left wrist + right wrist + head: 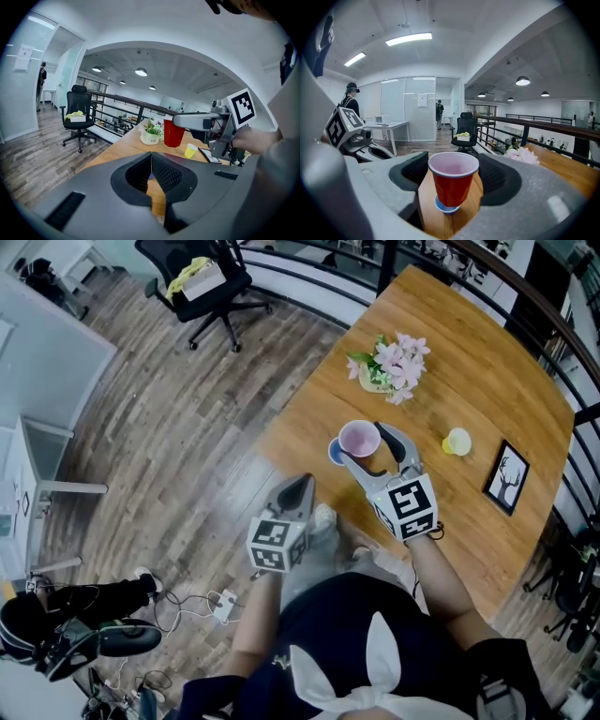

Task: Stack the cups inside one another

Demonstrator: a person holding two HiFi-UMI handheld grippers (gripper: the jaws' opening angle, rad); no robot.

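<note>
Right gripper (453,174): we clamp the thin, crushable red cup (453,186) mid-wall over the blue cup (446,208); left gripper (151,174) closed, empty.

Table (487,371): yellow cup (457,442), flowers (394,362), picture frame (506,477)

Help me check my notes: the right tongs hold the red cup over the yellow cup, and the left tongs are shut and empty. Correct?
Not quite. The right gripper view shows the right tongs holding the red cup over the blue cup, not the yellow one; the left tongs are shut and empty.
</note>
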